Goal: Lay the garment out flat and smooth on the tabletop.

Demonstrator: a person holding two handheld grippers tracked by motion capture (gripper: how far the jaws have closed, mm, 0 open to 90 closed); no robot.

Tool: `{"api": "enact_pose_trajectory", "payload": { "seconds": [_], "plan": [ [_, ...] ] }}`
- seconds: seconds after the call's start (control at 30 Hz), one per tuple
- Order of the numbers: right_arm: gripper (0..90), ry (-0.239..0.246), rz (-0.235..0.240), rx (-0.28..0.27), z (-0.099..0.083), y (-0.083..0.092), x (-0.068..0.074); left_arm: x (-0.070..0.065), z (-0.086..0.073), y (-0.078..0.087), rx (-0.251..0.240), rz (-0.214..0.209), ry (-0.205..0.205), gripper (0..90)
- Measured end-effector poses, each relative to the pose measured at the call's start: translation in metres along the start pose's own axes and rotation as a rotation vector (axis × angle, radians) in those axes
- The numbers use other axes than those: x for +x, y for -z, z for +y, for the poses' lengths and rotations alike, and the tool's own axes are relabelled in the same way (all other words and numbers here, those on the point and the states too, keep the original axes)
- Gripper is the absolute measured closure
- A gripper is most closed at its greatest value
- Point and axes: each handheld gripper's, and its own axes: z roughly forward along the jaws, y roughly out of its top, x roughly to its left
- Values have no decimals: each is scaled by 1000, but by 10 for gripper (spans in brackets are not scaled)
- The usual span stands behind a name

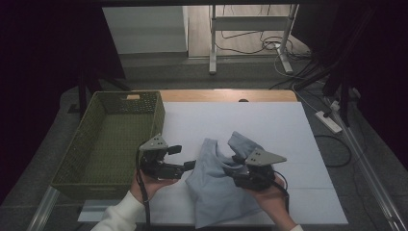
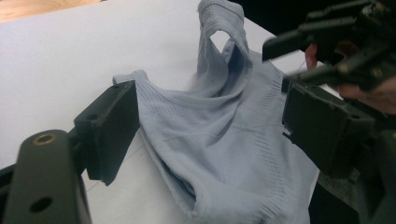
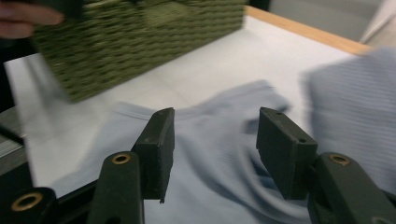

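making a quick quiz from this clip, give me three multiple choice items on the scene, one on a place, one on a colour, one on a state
1. Where is the basket?
A. left of the top
B. right of the top
C. on the top

2. What colour is the top?
A. red
B. light blue
C. black

3. How do the right tongs stand?
A. clamped on the top
B. open above the top
C. shut on the basket

Answers: 1 A, the high view shows it at the table's left side. 2 B, the cloth is pale blue in every view. 3 B, a gap shows between the jaws, with nothing pinched.

Right gripper view motion-blurred: green basket (image 3: 135, 42) smeared. Blue garment (image 1: 219, 190) hem beside the basket cut by high view's bottom edge.
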Motion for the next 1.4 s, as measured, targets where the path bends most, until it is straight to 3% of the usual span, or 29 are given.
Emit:
{"api": "enact_pose_trajectory", "payload": {
  "seconds": [0.2,0.7,1.1,1.4],
  "plan": [
    [470,-51,-78,0,-6,10,-29,3,3,-15,12,2,12,195],
    [450,-96,-171,-12,-4,15,-67,24,7,-51,46,8,67,222],
    [446,-109,-185,-12,1,5,-81,41,8,-70,57,21,102,226],
    [442,-102,-176,-3,4,-1,-82,52,7,-81,73,23,121,230]
  ]
}}
